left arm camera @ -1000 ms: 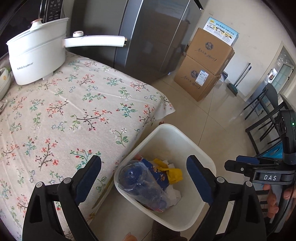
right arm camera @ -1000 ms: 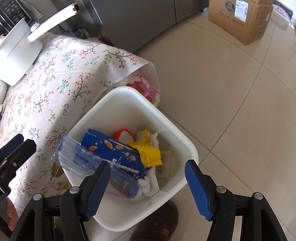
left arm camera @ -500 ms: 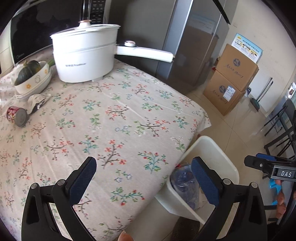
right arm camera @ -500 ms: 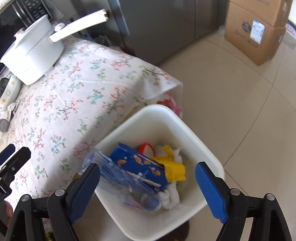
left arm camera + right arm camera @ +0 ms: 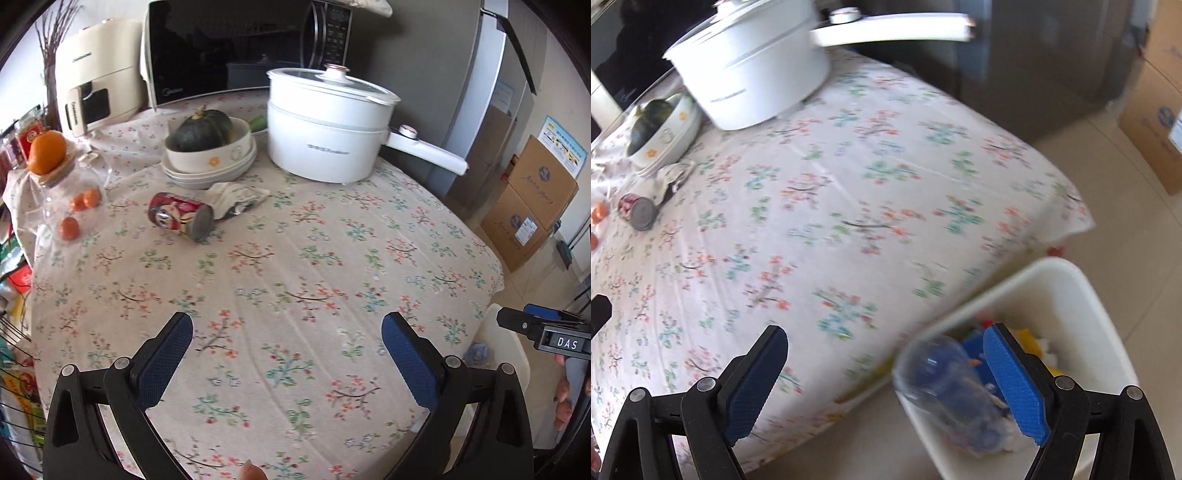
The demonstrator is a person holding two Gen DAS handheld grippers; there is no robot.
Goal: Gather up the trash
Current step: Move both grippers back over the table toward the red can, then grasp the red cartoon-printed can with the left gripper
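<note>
The left gripper (image 5: 287, 343) hangs over the flower-printed tablecloth (image 5: 295, 258) with its 2 blue-padded jaws spread wide and nothing between them. The right gripper (image 5: 884, 360) stands over the near corner of the same cloth, at the edge nearest the white plastic rectangular bin (image 5: 1082, 295); its jaws have just been opening and are now wide apart, gripping nothing (the bottle behind its right finger lies in the bin, not between the pads).

Taking the white electric pot with a glass lid and long handle (image 5: 328, 129) as the landmark: the red printed drink can (image 5: 180, 217) lies on its side on the cloth to the left of the pot and a little nearer the camera, its grey end facing forward. Touching the can, between it and the pot, is a crumpled pale wrapper (image 5: 236, 195). Just left of the pot sits a dark green squash (image 5: 201, 129) in a cream ceramic bowl on stacked plates (image 5: 210, 158). Behind the pot stands a black-fronted microwave oven (image 5: 236, 48).

The bin stands on the tiled floor, off the cloth's corner on the pot-handle side and well apart from the pot. In it lie a clear plastic bottle (image 5: 945, 387), blue and yellow packaging (image 5: 975, 343) and white scraps. Motion blur softens the right wrist view.
</note>
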